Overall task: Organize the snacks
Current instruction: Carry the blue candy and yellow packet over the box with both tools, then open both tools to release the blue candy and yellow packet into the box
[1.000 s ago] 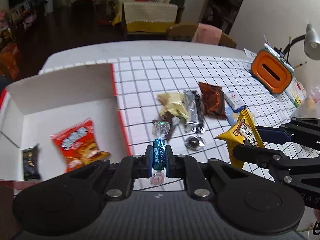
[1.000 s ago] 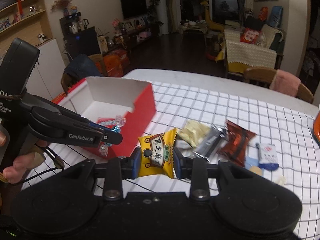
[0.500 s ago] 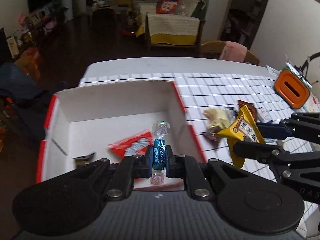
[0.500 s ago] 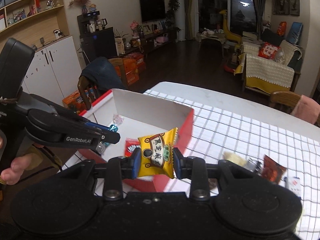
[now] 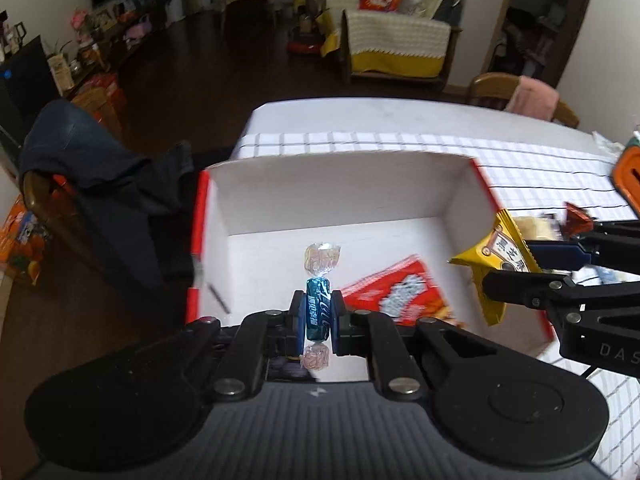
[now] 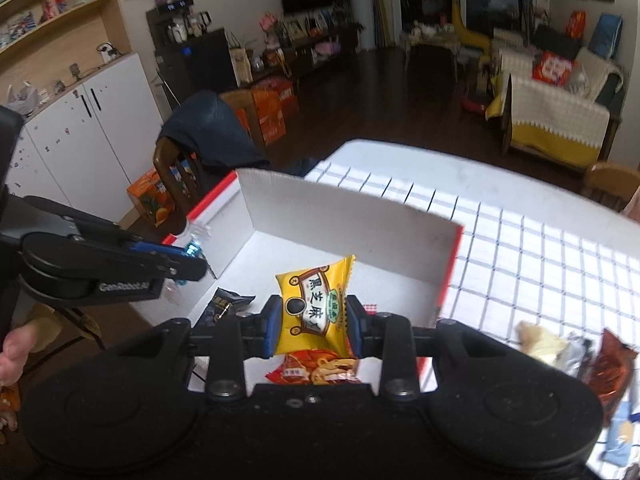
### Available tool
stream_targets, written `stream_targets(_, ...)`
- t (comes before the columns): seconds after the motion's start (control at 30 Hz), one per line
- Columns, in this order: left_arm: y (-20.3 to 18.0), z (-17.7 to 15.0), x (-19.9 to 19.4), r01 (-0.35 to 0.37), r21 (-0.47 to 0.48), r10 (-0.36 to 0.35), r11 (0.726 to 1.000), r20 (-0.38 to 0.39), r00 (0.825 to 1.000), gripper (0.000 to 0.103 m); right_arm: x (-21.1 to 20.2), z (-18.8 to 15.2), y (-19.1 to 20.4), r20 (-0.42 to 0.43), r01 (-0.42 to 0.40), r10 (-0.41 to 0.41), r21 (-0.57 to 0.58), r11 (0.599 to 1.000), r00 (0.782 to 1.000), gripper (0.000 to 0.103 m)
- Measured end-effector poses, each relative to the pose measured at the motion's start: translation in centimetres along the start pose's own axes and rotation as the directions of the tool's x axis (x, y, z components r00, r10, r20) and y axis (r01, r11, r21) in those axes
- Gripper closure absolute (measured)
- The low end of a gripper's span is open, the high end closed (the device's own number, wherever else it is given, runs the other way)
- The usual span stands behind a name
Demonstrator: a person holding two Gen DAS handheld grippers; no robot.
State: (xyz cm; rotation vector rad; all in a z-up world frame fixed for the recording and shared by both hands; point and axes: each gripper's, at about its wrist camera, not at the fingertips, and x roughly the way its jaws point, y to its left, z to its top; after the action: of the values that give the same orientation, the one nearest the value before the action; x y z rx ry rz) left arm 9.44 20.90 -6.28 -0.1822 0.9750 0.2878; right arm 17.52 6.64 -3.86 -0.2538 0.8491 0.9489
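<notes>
Hovering over the box (image 5: 336,184), the left gripper (image 5: 318,316) pinched a blue candy (image 5: 318,314) and the right gripper (image 6: 314,320) a yellow packet (image 6: 314,304), close enough beside each other that a careless release risked a collision.

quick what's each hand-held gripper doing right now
Left hand-held gripper: closed on the blue candy.
Right hand-held gripper: closed on the yellow snack packet.

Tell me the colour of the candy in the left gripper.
Teal-blue candy, clear twisted ends; left wrist view.
</notes>
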Motion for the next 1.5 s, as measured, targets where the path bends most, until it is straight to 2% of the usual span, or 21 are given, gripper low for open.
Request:
stream_targets(0.3, 2.3, 1.1, 3.7, -0.021, -0.009, 0.02, 1.0, -0.096, 0.995, 0.091, 5.8, 0.5, -0.7, -0.116, 0.009, 0.001, 0.089, 0.996, 0.993, 0.071)
stream_targets(0.47, 2.0, 1.1, 5.9, -0.025, 0.018, 0.028, 1.0, -0.176, 0.984, 0.091, 8.3, 0.3, -0.6, -0.181, 0.022, -0.004, 0.096, 0.995, 0.983, 0.071)
stream_targets(0.73, 2.0, 0.2, 7.7, -0.021, 0.027, 0.027, 0.999, -0.24, 0.97, 0.091, 10.0, -0.6, -0.6, -0.238, 0.054, -0.033, 0.082, 0.995, 0.971, 0.071)
stream_targets(0.93, 1.7, -0.2, 7.5, -0.013, 0.023, 0.018, 1.0, -0.24, 0.971, 0.091, 10.1, -0.5, -0.6, -0.24, 0.064, -0.043, 0.08, 0.995, 0.97, 0.067)
stream_targets(1.2, 1.1, -0.3, 5.8, -0.001, 0.026, 0.007, 1.0, -0.213, 0.977, 0.091, 8.1, -0.4, -0.5, -0.208, 0.054, -0.034, 0.09, 0.994, 0.978, 0.063)
stream_targets(1.5, -0.3, -0.5, 2.7, 0.04, 0.039, -0.034, 0.998, -0.15, 0.988, 0.085, 3.3, -0.6, -0.5, -0.117, 0.026, -0.011, 0.127, 0.992, 0.993, 0.056)
